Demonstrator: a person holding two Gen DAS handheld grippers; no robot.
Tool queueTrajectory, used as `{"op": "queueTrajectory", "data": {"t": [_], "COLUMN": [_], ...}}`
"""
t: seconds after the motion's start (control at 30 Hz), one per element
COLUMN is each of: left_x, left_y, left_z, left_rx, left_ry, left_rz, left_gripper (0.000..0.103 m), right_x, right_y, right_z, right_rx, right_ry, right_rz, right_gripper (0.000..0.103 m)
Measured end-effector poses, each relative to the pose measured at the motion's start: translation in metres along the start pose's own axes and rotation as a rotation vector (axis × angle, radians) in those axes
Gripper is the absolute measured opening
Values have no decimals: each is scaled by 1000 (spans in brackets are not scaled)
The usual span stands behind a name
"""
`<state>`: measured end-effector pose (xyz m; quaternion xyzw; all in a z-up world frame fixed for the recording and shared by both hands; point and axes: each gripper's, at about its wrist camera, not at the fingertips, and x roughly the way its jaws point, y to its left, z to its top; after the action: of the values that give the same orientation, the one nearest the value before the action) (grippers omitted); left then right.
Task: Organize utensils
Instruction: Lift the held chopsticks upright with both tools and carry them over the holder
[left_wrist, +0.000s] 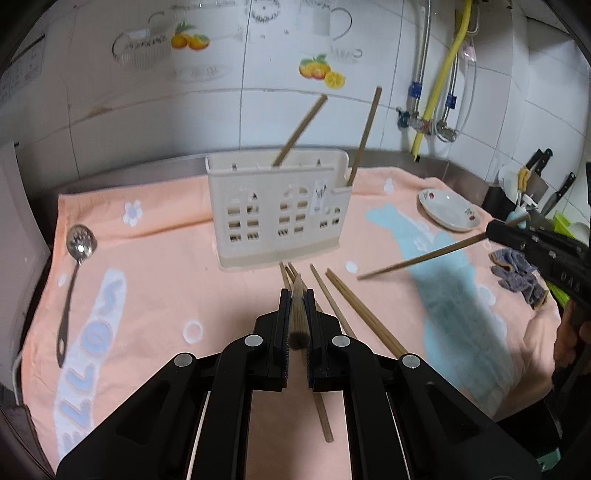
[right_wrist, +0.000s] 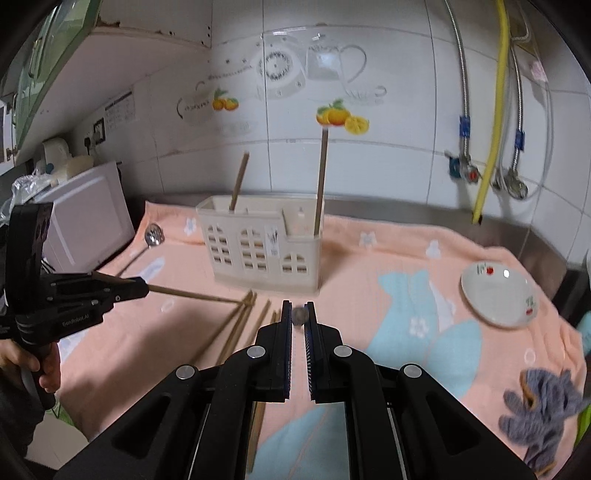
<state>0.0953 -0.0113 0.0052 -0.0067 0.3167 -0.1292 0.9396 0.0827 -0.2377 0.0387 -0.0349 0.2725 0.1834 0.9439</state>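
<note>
A cream utensil holder (left_wrist: 279, 212) stands on the peach towel (left_wrist: 177, 284); it also shows in the right wrist view (right_wrist: 264, 245). Two chopsticks (left_wrist: 301, 129) stand in it, one in the main part and one (right_wrist: 320, 181) in the low end compartment. My left gripper (left_wrist: 298, 295) is shut on a chopstick (left_wrist: 297, 314) pointing toward the holder. My right gripper (right_wrist: 298, 310) is shut on a chopstick (right_wrist: 300, 316), seen end-on; from the left wrist view it (left_wrist: 421, 258) slants down-left. Several loose chopsticks (left_wrist: 354, 306) lie before the holder.
A slotted metal spoon (left_wrist: 74, 273) lies at the towel's left. A white dish (left_wrist: 448, 209) sits at the right, a grey cloth (left_wrist: 519, 275) in front of it. Knives (left_wrist: 546, 173) stand at far right. A white appliance (right_wrist: 85, 221) borders the left.
</note>
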Motion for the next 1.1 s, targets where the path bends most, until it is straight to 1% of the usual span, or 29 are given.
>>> {"op": "queueTrajectory", "data": {"t": [0.33, 0.4, 0.5, 0.67, 0.87, 1.0, 1.1], "left_x": [-22, -28, -41, -64, -81, -76, -67], "left_y": [11, 13, 19, 21, 21, 21, 22], "left_z": [44, 54, 70, 91, 111, 126, 135], "left_rx": [30, 43, 45, 87, 113, 123, 125], "left_ry": [-67, -81, -100, -137, -184, -204, -193], "left_rz": [12, 20, 13, 37, 71, 96, 94], "left_gripper": [6, 6, 6, 6, 6, 6, 6], "right_x": [-5, -5, -6, -8, 3, 14, 25], "right_y": [-6, -6, -7, -11, -11, -8, -7], "right_z": [69, 83, 102, 129, 147, 151, 153], "right_rx": [-48, -65, -81, -91, -82, -87, -83], "right_ry": [-39, -42, -54, -82, -97, -98, -79], "right_rz": [47, 49, 50, 52, 55, 44, 44], "right_gripper": [6, 6, 6, 6, 6, 6, 6]}}
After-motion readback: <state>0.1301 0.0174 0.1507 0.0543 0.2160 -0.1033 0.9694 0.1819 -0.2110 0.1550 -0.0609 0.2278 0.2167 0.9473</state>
